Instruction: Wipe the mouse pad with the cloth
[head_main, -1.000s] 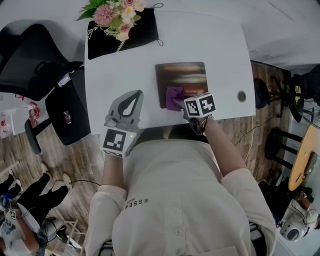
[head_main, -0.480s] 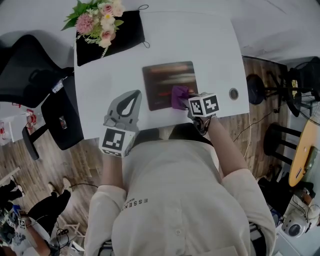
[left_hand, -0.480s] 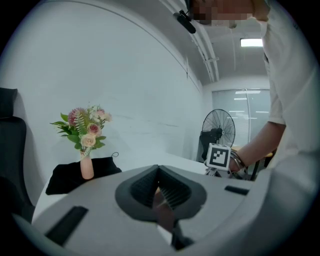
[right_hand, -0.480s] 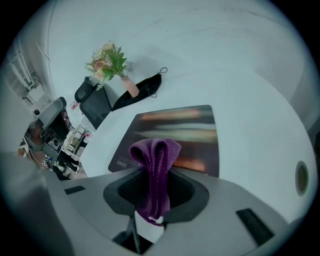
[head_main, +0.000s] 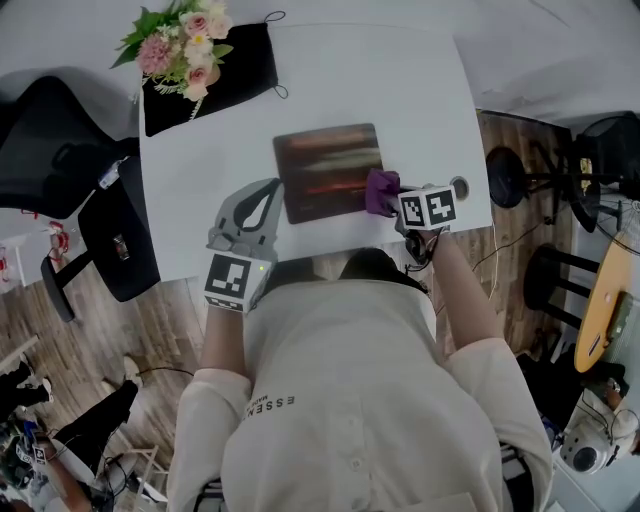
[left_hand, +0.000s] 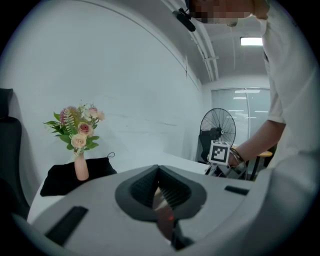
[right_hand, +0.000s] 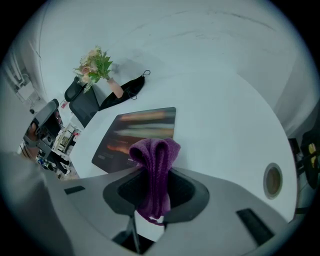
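One dark rectangular mouse pad (head_main: 328, 170) with a streaked reddish print lies flat near the front of the white surface (head_main: 420, 100). One purple knitted cloth (head_main: 381, 190) sits at the pad's right edge, toward its near corner. There are two tongs. The right tongs (head_main: 392, 200) are clamped on the cloth, which rises folded over between the jaws and hangs below them. The left tongs (head_main: 272, 190) are closed with nothing in them, their tips just beside the pad's near left corner. At the far left corner stands one pink vase of flowers (head_main: 175, 50) on a black fabric mat (head_main: 215, 70), well apart from the pad. One round cable hole (head_main: 459, 186) sits close to the right tongs. A black office chair (head_main: 60, 140) stands left of the surface on a wooden floor (head_main: 505, 250), and a standing fan (left_hand: 218, 127) shows beyond.
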